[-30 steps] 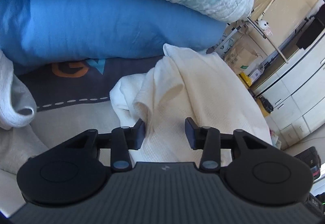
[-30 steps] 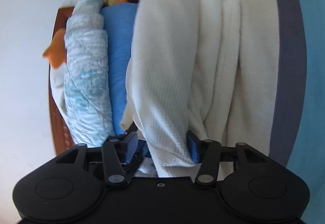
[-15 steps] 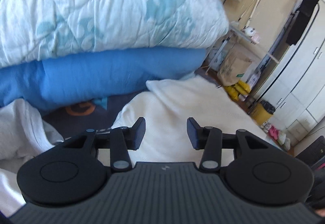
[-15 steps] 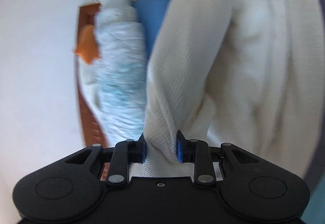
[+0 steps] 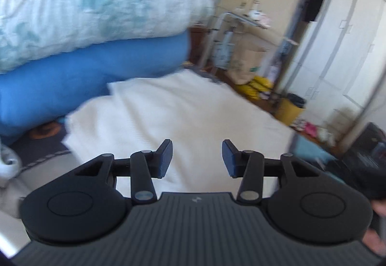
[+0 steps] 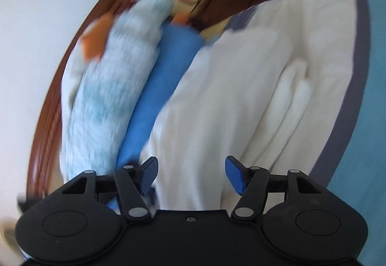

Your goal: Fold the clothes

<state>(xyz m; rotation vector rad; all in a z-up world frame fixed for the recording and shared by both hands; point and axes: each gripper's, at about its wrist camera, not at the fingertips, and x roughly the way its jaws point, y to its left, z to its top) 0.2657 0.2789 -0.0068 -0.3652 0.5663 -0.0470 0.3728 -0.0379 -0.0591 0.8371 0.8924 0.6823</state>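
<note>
Cream cloth (image 5: pixel 183 106) lies flat on the bed under both grippers, left gripper (image 5: pixel 197 157) gaping empty, right gripper (image 6: pixel 191 175) just opened off it.

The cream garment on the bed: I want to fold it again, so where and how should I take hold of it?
Probably by the near edge of the cream garment, coming in low from this side. It lies spread flat here, while its far end butts against the blue pillow. Both the left tool and right tool are open and empty.
</note>
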